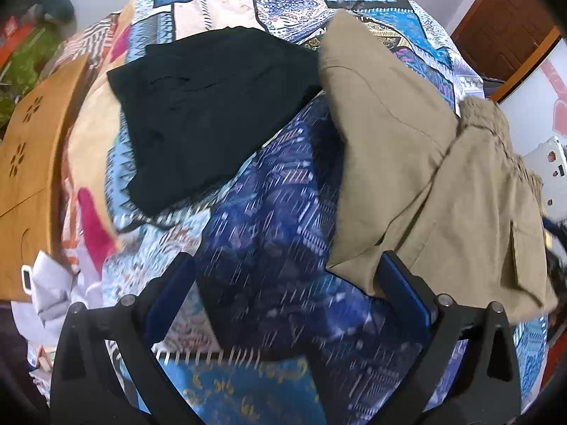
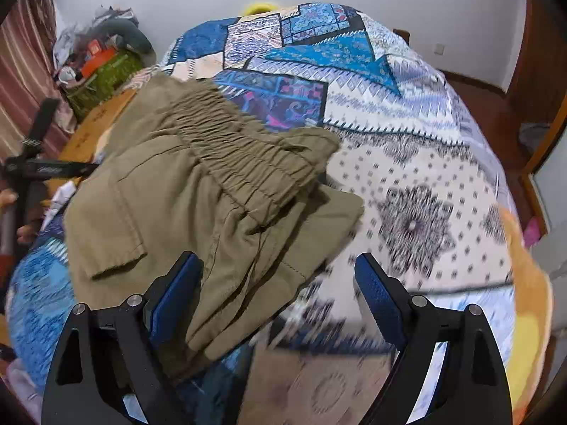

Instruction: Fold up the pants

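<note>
Khaki pants point(image 1: 407, 163) lie bunched on the patterned bedspread point(image 1: 269, 233), their elastic waistband point(image 2: 241, 148) uppermost in the right wrist view. My left gripper point(image 1: 287, 262) hangs open over bare bedspread, its right finger at the lower edge of the pants. In the right wrist view my right gripper point(image 2: 280, 265) stands open, wide, above the near corner of the khaki pants point(image 2: 198, 205); the cloth lies under its left finger and nothing is pinched. A black garment point(image 1: 209, 117) lies folded further back on the bed.
An orange wooden headboard point(image 1: 28, 177) runs along the left of the bed. Cluttered boxes and bags point(image 2: 99, 60) sit beyond it by a curtain. The other hand-held gripper point(image 2: 39, 166) shows at the left edge. A brown door point(image 1: 503, 28) stands at the right.
</note>
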`<state>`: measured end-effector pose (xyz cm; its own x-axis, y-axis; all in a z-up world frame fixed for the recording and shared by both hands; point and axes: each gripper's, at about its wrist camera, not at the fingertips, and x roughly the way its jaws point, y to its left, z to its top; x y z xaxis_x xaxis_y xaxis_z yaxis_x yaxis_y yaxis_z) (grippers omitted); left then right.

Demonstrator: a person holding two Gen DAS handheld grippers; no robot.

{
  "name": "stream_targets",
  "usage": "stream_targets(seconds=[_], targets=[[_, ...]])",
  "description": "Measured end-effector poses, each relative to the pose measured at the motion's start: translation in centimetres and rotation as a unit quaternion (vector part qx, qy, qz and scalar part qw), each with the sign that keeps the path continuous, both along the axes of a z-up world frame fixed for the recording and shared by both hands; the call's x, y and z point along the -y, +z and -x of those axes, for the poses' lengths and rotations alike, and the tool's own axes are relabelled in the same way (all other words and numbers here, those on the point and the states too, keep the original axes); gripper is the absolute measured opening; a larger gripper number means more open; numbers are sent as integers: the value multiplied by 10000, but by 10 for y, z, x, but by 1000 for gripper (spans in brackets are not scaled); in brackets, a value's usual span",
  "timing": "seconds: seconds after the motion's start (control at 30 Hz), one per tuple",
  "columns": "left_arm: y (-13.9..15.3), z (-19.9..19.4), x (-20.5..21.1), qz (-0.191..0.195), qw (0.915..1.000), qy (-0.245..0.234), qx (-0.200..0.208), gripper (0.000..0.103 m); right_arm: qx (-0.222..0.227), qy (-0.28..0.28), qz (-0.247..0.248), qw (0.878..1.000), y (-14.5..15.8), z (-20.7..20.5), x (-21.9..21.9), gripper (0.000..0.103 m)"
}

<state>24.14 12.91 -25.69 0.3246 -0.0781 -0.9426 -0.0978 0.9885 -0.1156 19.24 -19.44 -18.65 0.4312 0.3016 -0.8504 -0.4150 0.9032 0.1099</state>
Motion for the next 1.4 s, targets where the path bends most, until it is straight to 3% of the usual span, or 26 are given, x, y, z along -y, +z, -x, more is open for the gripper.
stream_targets(seconds=[0.2,0.23,0.3,0.37,0.43,0.53,0.73,0.77,0.83,0.93,1.0,1.17,1.4], targets=[[5,24,-10,-27,10000,21,-71,103,214,-25,305,9993,-2,-24,-4,86],[7,27,-11,-115,9999,7,-69,103,253,-51,353,9990,-2,-28,-4,86],[9,34,-11,-641,9979,15,-96,98,299,-84,421,9986,-1,-30,-5,86],[15,40,-13,-826,9966,-44,-34,95,428,-144,621,9970,0,-30,-5,80],[24,42,-13,-797,9968,-38,73,95,456,-218,706,9962,4,-30,-3,76],[47,42,-6,-732,9961,-74,482,95,488,-304,333,9978,20,-24,3,71],[92,19,31,-204,9900,-386,1344,94,811,-40,-251,9964,51,-9,-17,65],[97,13,41,-110,9882,-474,1452,92,789,24,-363,9962,53,-8,-22,60],[100,2,54,-7,9865,-603,1523,76,662,142,-517,9964,52,-9,-31,49],[94,-17,78,144,9852,-887,1458,58,400,306,-646,9966,42,-15,-47,37],[83,-23,93,119,9851,-1088,1327,58,231,379,-573,9974,31,-20,-56,32],[37,-26,108,74,9880,-1332,772,58,-114,405,-494,9979,8,-22,-56,32],[30,-13,89,110,9868,-1339,899,64,-135,135,-486,9986,6,-6,-29,32]])
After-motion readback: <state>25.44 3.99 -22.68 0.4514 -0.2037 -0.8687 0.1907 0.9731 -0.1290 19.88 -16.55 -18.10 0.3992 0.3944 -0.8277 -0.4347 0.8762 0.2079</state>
